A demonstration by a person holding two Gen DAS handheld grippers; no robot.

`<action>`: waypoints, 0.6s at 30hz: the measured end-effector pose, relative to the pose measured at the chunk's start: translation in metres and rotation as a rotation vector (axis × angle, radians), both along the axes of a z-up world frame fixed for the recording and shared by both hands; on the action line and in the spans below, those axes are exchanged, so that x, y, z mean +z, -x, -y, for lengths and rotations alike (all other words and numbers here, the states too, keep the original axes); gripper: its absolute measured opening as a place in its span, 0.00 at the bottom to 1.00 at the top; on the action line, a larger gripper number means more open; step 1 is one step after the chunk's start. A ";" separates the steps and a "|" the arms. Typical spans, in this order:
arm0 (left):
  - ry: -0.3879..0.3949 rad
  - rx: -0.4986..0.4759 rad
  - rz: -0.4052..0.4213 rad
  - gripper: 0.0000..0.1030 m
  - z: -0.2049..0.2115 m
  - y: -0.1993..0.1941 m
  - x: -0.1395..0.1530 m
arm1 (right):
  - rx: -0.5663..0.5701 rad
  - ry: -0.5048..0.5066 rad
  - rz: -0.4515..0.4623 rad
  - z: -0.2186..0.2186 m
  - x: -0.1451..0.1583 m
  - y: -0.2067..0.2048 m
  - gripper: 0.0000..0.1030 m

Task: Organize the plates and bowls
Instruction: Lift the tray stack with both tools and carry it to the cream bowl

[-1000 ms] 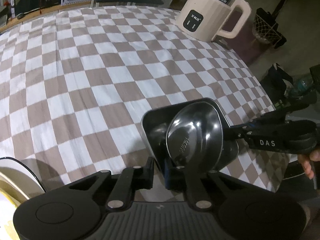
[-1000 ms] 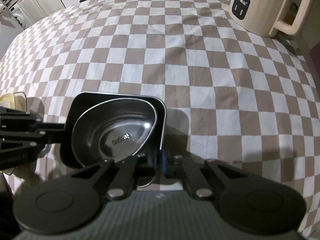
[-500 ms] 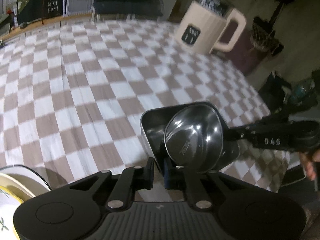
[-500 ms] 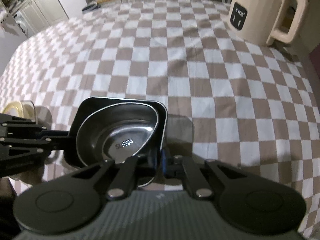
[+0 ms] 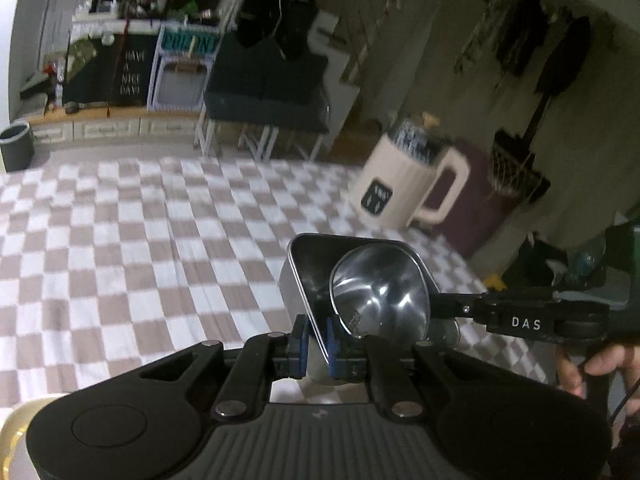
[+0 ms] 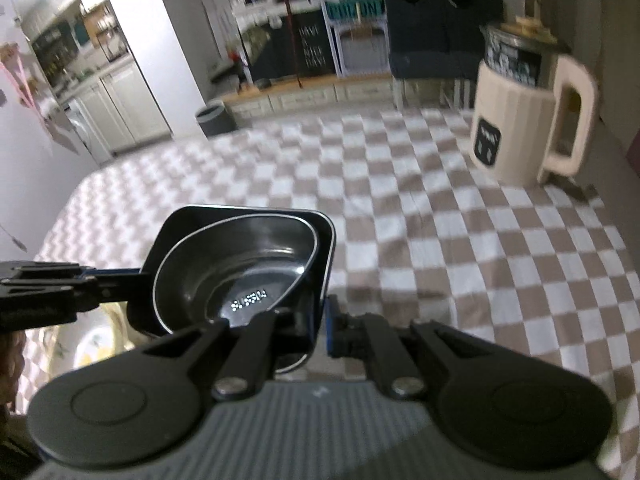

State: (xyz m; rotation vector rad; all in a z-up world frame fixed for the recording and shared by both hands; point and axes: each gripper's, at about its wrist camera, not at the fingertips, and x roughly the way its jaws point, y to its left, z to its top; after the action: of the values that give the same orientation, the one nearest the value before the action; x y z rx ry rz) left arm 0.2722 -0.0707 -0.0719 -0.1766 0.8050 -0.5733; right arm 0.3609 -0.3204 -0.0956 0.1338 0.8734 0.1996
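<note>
A square steel tray [image 5: 298, 280] holds a rounded steel bowl [image 5: 380, 296]. Both are lifted above the checkered tablecloth. My left gripper [image 5: 316, 338] is shut on the tray's near rim. In the right wrist view the same tray [image 6: 176, 228] and bowl [image 6: 240, 272] show, and my right gripper [image 6: 318, 328] is shut on the tray's right rim. The right gripper's arm [image 5: 520, 320] enters the left wrist view from the right. The left gripper's arm [image 6: 48, 296] shows at the left in the right wrist view.
A cream electric kettle [image 5: 404, 184] stands at the table's far right, also in the right wrist view [image 6: 520, 128]. A yellowish plate [image 6: 96, 348] lies below the tray at the left; its edge shows in the left wrist view [image 5: 16, 420]. The checkered cloth [image 5: 140, 248] covers the table.
Both grippers have raised the tray and bowl off the cloth and tilted upward; the room beyond the table now shows. The grips are unchanged.
</note>
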 end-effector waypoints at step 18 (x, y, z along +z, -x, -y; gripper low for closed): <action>0.093 0.180 0.192 0.09 -0.099 0.062 0.059 | 0.136 -0.123 0.259 -0.067 0.051 0.027 0.07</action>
State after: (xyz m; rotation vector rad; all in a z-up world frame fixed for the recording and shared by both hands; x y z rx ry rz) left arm 0.2098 0.0281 -0.0129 -0.2725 0.5703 -0.4499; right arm 0.3335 -0.2533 -0.0445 0.1592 0.6124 0.3896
